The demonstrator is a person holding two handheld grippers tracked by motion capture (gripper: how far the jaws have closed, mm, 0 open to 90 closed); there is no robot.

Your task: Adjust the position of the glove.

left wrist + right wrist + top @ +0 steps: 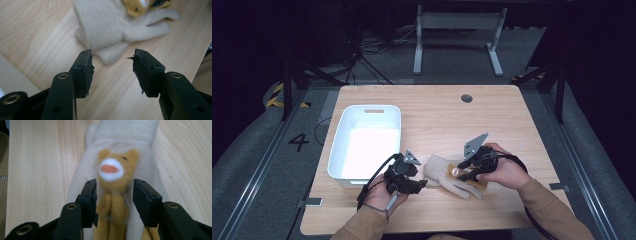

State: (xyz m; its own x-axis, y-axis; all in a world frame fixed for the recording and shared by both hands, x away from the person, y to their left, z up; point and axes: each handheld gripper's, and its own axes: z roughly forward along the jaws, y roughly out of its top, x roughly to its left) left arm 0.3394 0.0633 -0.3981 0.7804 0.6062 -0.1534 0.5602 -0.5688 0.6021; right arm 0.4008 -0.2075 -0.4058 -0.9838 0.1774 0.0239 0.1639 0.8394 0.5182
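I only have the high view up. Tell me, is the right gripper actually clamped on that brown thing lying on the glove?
Observer: No. In the right gripper view the right gripper has its jaws on either side of the toy, with a gap on the right side.
Operator: What is the toy?
Observer: A brown felt animal with a white muzzle, lying on the glove.
Operator: And the left gripper?
Observer: The left gripper is open over bare table, just short of the glove's cuff.

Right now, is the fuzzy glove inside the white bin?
No, the glove lies on the wooden table, beside the white bin.
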